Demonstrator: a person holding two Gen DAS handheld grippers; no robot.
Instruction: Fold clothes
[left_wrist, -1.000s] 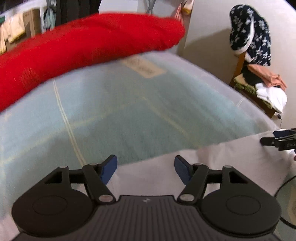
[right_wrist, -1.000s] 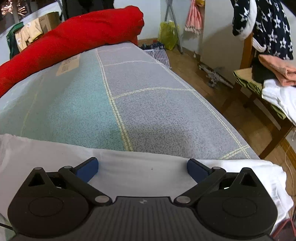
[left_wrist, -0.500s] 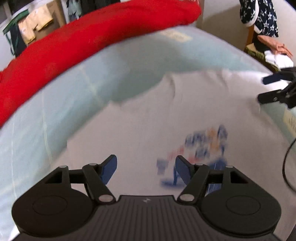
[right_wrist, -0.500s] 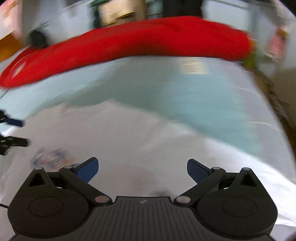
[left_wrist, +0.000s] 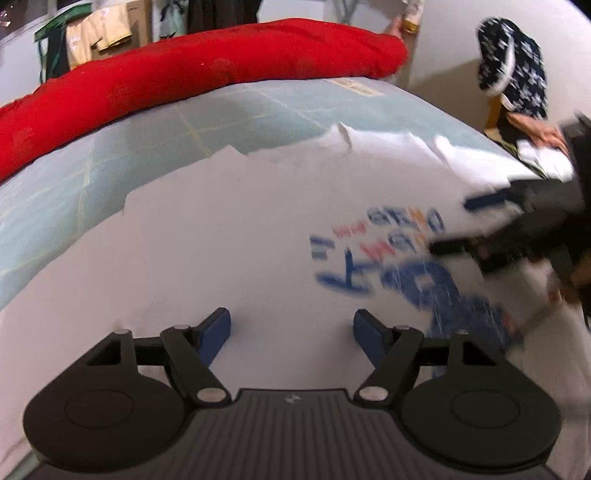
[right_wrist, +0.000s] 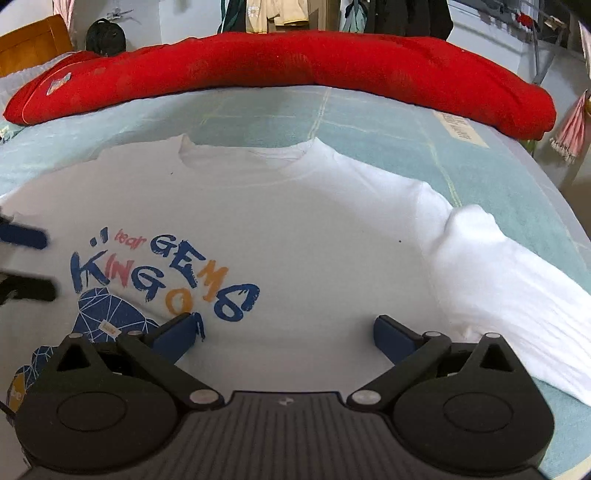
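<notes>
On the bed (right_wrist: 480, 173), white T-shirt (right_wrist: 295, 229) lies flat, print up, collar far, long axis running away from both tools, left tool (left_wrist: 291, 326) and right tool (right_wrist: 284, 334) open and empty above its lower body, right sleeve nearer right tool.

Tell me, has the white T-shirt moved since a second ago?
Yes. The white T-shirt now lies spread up the bed toward the red bolster; earlier only its edge showed near the grippers.

A home bedroom: bed (right_wrist: 369, 122), red bolster (right_wrist: 280, 62), hanging clothes (right_wrist: 273, 14).
</notes>
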